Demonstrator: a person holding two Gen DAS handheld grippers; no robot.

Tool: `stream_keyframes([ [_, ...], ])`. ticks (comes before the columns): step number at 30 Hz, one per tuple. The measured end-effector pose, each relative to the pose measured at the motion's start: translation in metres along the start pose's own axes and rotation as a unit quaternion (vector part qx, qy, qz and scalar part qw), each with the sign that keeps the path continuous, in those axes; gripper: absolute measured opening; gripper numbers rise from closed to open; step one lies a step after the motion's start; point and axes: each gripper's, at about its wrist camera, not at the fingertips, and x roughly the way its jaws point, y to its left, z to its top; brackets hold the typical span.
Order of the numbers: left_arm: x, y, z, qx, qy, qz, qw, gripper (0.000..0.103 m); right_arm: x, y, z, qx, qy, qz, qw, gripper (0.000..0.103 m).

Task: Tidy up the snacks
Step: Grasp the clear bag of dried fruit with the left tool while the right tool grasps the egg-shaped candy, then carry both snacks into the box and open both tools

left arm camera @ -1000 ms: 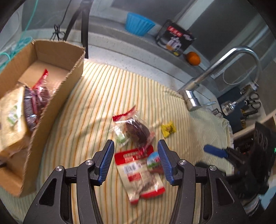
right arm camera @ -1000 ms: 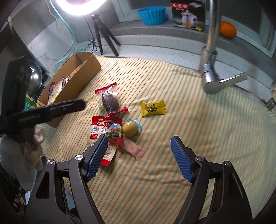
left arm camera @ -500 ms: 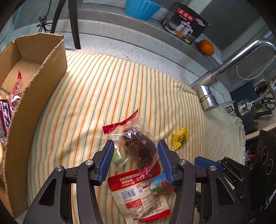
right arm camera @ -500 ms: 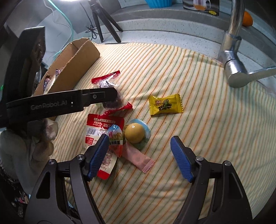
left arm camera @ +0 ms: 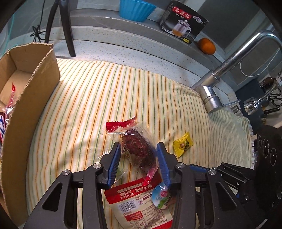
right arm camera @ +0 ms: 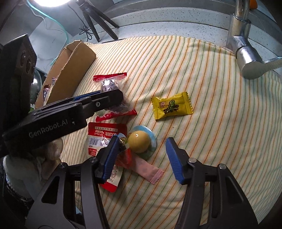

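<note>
A clear packet with red ends and a dark snack inside [left arm camera: 139, 151] lies on the striped cloth, between the fingers of my open left gripper [left arm camera: 140, 155]; the same packet shows in the right wrist view [right arm camera: 109, 84]. A red and white pouch [left arm camera: 139, 204] lies below it. My right gripper [right arm camera: 142, 149] is open above a yellow jelly cup [right arm camera: 139, 142], with a pink sachet [right arm camera: 148, 170] beside it. A yellow candy [right arm camera: 171, 106] lies apart to the right. The cardboard box [left arm camera: 26, 98] at the left holds several snacks.
A chrome faucet [left arm camera: 229, 67] stands at the right of the cloth. A blue bowl [left arm camera: 136, 9], a tea-cup box [left arm camera: 183, 21] and an orange [left arm camera: 207, 45] sit on the back ledge. A tripod leg [left arm camera: 67, 30] stands behind the box.
My left gripper has moved forward from over the red pouch until its fingers flank the dark snack packet. My right gripper has moved closer over the yellow jelly cup.
</note>
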Motion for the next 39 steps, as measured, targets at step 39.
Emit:
stream_keyframes([
  [39, -0.032, 0.024, -0.012, -0.024, -0.025, -0.027, 0.999, 0.031, -0.025, -0.006, -0.007, 0.008, -0.035, -0.034, 0.999, 0.028],
])
